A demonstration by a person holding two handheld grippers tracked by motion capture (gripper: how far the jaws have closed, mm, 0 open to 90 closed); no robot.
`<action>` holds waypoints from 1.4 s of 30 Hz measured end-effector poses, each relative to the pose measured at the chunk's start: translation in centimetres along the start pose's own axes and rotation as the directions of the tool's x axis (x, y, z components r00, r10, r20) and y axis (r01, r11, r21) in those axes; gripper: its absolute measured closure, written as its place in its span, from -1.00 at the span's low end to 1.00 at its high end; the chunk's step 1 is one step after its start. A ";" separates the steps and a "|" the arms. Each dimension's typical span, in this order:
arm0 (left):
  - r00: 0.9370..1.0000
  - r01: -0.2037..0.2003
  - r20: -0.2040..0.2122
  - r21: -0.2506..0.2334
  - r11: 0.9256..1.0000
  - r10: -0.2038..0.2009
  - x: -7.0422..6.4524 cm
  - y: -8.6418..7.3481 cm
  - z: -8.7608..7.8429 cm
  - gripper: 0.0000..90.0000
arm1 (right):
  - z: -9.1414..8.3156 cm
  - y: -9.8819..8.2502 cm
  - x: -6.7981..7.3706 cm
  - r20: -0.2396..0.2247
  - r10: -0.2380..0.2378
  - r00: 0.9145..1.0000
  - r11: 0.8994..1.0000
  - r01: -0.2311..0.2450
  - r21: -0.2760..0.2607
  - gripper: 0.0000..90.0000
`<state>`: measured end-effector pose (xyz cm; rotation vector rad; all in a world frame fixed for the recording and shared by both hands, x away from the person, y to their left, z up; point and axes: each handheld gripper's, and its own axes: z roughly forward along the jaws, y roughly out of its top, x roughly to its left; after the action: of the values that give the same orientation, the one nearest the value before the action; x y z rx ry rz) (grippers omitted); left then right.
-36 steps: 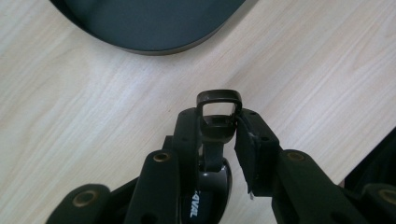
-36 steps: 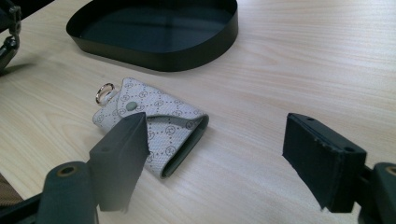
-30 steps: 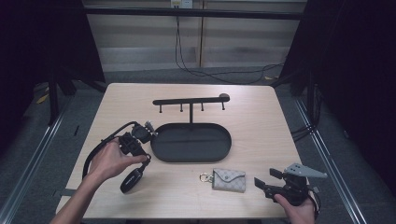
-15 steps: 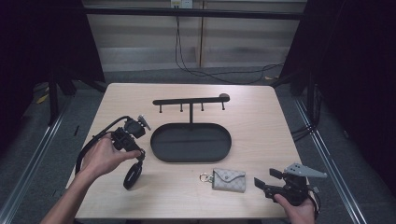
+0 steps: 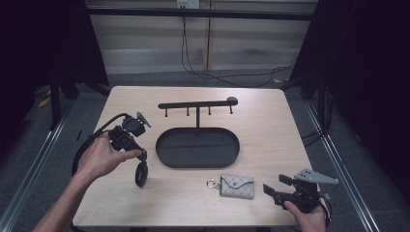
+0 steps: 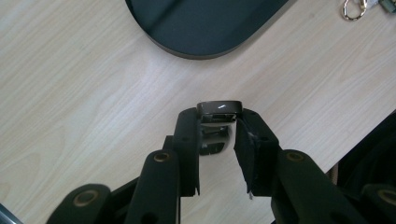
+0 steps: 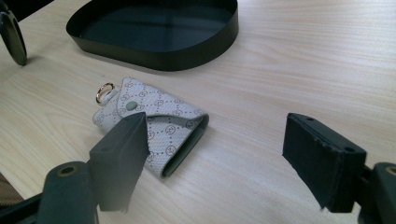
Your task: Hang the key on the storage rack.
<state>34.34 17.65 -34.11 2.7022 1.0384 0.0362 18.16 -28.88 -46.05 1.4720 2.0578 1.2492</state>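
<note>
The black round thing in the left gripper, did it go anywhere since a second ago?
Yes. The left gripper, clamped on the black watch, carried it leftward, away from the oval tray; the watch hangs just off the table to the tray's left. The right gripper, the key pouch and the hook rack stayed where they were.

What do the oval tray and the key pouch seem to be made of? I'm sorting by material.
Oval tray: probably metal, thin upright wall, satin black finish with soft reflections. Key pouch: seemingly coated canvas or faux leather, woven-looking printed pattern, snap flap, gold metal ring.
</note>
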 end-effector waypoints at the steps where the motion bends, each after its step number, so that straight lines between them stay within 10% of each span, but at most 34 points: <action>1: 1.000 0.000 -0.002 -0.007 1.000 0.000 0.0 0.0 -0.2 0.57 | 0.0 0.0 0.0 0.000 0.000 1.000 1.000 0.000 0.000 -0.49; 29: 0.999 0.014 -0.036 0.020 1.000 -0.013 0.5 2.7 -2.8 0.58 | 0.0 0.0 0.1 -0.006 -0.011 1.000 1.000 0.011 -0.004 -0.48; 42: 0.999 0.047 0.014 0.028 0.998 -0.047 0.6 4.5 -3.6 0.58 | 0.0 0.0 0.0 -0.008 -0.006 1.000 1.000 0.006 -0.008 -0.48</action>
<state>37.32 15.61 -29.61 2.6972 1.1061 -0.0065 18.18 -28.87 -46.06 1.4591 2.0585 1.2619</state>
